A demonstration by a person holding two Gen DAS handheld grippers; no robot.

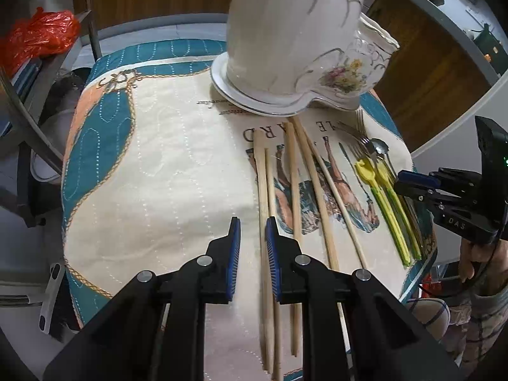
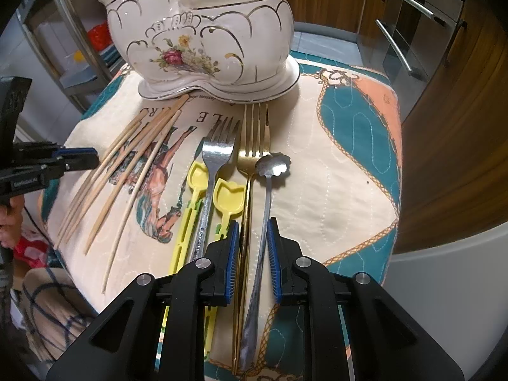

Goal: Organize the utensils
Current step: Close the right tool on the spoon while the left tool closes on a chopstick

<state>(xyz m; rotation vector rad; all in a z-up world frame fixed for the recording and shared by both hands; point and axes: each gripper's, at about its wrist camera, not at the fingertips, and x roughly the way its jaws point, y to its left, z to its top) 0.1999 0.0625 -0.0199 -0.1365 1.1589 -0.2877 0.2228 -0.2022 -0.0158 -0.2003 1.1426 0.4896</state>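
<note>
Below, right gripper [image 2: 252, 254] fingers straddle spoon [image 2: 265, 209].

A quilted cloth [image 2: 333, 165] with teal and peach borders and a horse print covers the table. At top centre of the right wrist view stands a two-compartment ceramic holder [image 2: 203, 38]. Below it lie wooden chopsticks [image 2: 127, 171] at left, then two yellow plastic spoons [image 2: 227, 195], a silver fork [image 2: 216, 158], a gold fork [image 2: 252, 158] and a flower-bowled spoon [image 2: 271, 171].

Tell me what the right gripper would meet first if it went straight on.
Probably the flower-shaped spoon, whose handle lies between the open jaws of the right gripper beside the gold fork. Beyond them stands the ceramic utensil holder; height above the cloth is unclear.
</note>
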